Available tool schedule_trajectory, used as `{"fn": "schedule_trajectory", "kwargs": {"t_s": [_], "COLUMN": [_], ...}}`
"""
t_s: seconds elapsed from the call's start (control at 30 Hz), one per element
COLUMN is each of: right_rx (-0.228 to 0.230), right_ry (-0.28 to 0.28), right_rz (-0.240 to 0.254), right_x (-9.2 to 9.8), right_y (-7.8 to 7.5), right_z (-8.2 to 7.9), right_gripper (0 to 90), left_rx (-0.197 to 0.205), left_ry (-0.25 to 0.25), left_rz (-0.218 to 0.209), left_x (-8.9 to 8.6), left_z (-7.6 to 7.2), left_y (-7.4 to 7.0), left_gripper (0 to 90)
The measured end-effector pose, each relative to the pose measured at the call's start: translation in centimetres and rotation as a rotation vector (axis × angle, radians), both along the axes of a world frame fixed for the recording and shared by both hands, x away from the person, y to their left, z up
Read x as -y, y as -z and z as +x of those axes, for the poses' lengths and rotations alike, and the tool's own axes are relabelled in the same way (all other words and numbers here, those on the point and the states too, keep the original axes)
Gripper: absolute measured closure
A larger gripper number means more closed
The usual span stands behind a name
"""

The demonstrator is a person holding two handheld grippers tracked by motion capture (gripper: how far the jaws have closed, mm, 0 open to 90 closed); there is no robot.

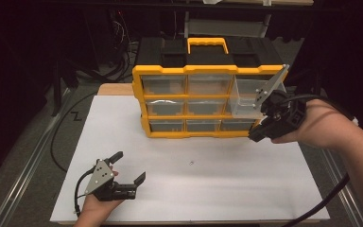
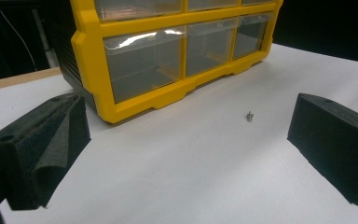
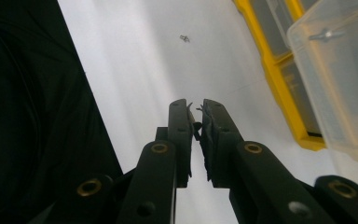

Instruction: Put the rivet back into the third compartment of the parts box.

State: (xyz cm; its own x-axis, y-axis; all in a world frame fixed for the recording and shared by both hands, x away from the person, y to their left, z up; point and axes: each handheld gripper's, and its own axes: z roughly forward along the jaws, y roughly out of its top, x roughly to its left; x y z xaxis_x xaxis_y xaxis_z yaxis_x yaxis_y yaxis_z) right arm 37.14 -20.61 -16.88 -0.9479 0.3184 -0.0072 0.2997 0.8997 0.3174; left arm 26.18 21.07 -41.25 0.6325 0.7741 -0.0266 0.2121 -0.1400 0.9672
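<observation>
From my station I note the left gripper [image 1: 128, 166] resting low on the white table sheet [image 1: 217, 189], at about 7 o'clock of the table in the high view, its jaws spread wide with nothing between them. In the left gripper view the two black pads [image 2: 42, 149] stand far apart, and a small metal screw [image 2: 249, 115] lies loose on the sheet ahead of them, nearer the right-hand pad. That screw [image 1: 191, 163] sits near the middle of the sheet in the high view, at roughly 2 o'clock from the left gripper and well apart from it.

The right gripper [image 1: 255, 136] is held above the table at about 3 o'clock, just beside the lower right corner of the yellow drawer cabinet [image 1: 170, 71]. Its jaws are drawn together; in the right gripper view the pads [image 3: 182, 135] are nearly touching with a thin slit left between them. Something small and dark shows in that slit near the tips, but I cannot tell what it is or whether it is gripped.

The cabinet stands at 12 o'clock of the sheet. Its top right clear drawer [image 1: 246, 99] is pulled out toward the right gripper. In the right gripper view this drawer [image 3: 335, 79] lies at 2 o'clock of the jaws, with a small metal piece [image 3: 324, 35] inside.
</observation>
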Motion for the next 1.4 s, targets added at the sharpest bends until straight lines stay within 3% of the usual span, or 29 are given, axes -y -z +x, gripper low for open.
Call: {"fn": "schedule_trajectory", "kwargs": {"t_s": [0.6, 0.8, 1.1, 1.4], "right_rx": [0.029, 0.035, 0.056, 0.083], "right_ry": [0.017, 0.041, 0.073, 0.107], "right_rz": [0.004, -0.017, -0.015, -0.046], "right_x": [-0.4, -0.6, -0.8, -1.4], "right_y": [-5.9, -6.9, -7.9, -6.9], "right_z": [1.8, 2.9, 4.9, 7.1], "right_gripper": [83.9, 83.9, 83.9, 83.8], "left_rx": [-0.003, -0.005, -0.007, -0.008], "left_ry": [0.0, -0.001, 0.001, 0.001], "left_rz": [0.004, -0.002, 0.0, 0.001], "left_x": [0.0, -0.2, -0.2, -0.2], "left_z": [-0.1, -0.1, -0.1, -0.2], "left_y": [0.1, 0.0, 0.1, 0.1], "left_gripper": [0.1, 0.1, 0.1, 0.1]}}
